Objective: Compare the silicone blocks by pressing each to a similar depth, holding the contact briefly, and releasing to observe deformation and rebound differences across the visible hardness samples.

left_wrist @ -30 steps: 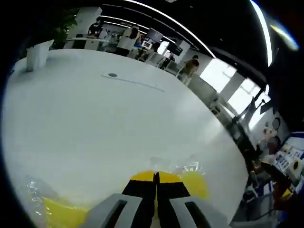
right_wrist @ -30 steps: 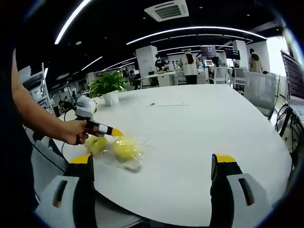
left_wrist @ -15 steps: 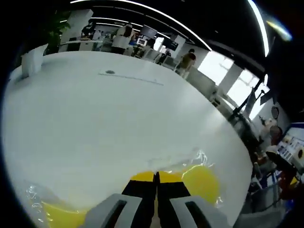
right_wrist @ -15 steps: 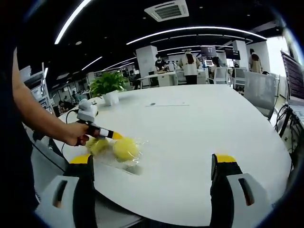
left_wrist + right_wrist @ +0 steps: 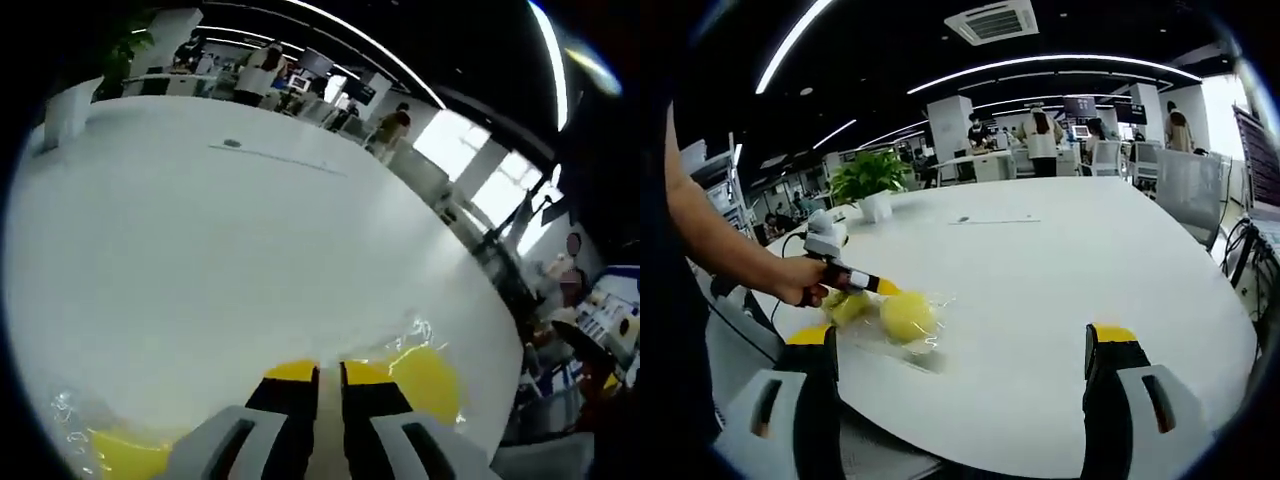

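L gripper point(image 5: 329, 375) jaws slightly parted | R gripper point(image 5: 960, 350) wide apart | yellow blocks point(image 5: 907, 315) (round, glossy clear wrap) on smooth white table point(image 5: 1060, 270)

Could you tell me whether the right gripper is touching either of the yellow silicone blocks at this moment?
No; in the right gripper view the right gripper stands wide open, well apart from the yellow silicone blocks in their clear wrap.
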